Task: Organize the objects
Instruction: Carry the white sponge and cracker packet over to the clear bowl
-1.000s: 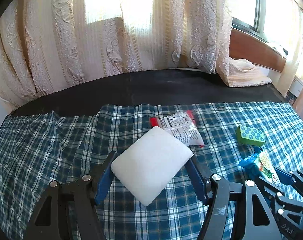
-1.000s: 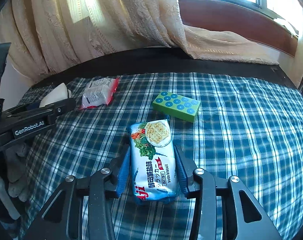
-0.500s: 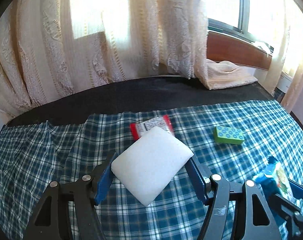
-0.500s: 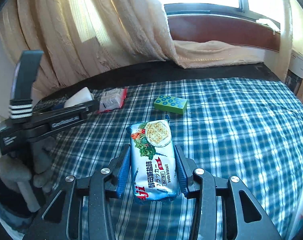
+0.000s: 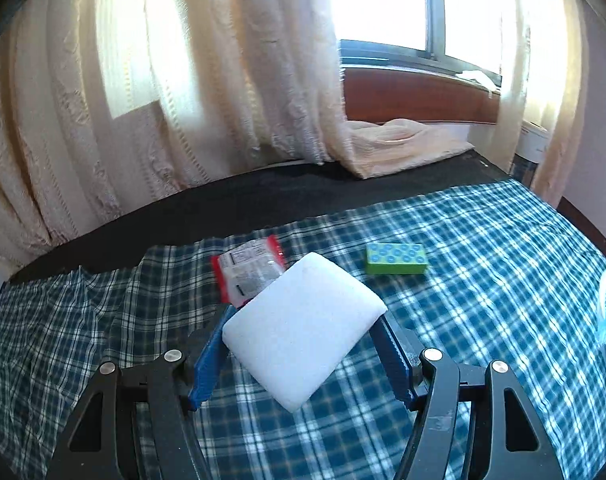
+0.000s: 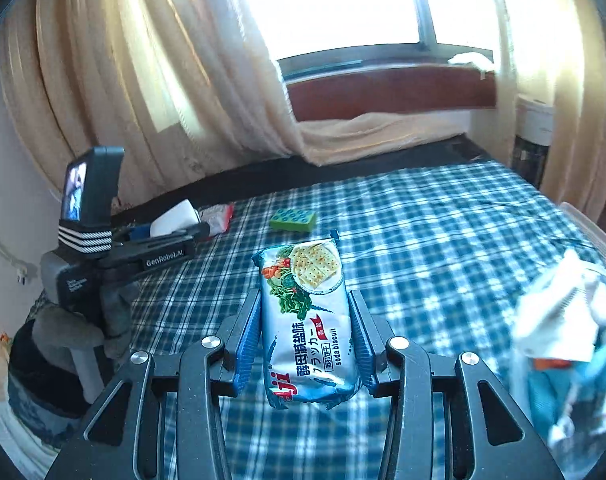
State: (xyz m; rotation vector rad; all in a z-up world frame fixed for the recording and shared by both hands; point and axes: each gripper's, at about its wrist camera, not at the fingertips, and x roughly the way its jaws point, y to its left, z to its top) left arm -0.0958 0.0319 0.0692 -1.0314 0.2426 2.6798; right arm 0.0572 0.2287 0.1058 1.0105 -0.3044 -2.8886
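My left gripper (image 5: 303, 344) is shut on a white foam pad (image 5: 303, 330), held above the blue plaid cloth (image 5: 483, 264). My right gripper (image 6: 305, 332) is shut on a blue soda biscuit packet (image 6: 307, 320), also lifted off the cloth. Two things lie on the cloth further off: a red-edged clear snack pouch (image 5: 249, 270) and a green block with blue dots (image 5: 395, 258). The right wrist view shows the left gripper (image 6: 175, 228) from the side with the white pad (image 6: 173, 216), the pouch (image 6: 219, 216) and the green block (image 6: 293, 220) beyond it.
A clear bin (image 6: 575, 340) with crumpled packets stands at the right edge of the cloth. Cream curtains (image 5: 183, 100) and a wooden window sill (image 5: 415, 96) back the dark table edge (image 5: 263, 200). A person's gloved hand (image 6: 75, 324) holds the left gripper's handle.
Both grippers have risen and drawn back from the cloth with their loads, swinging right. The bin with packets has come into the right wrist view.
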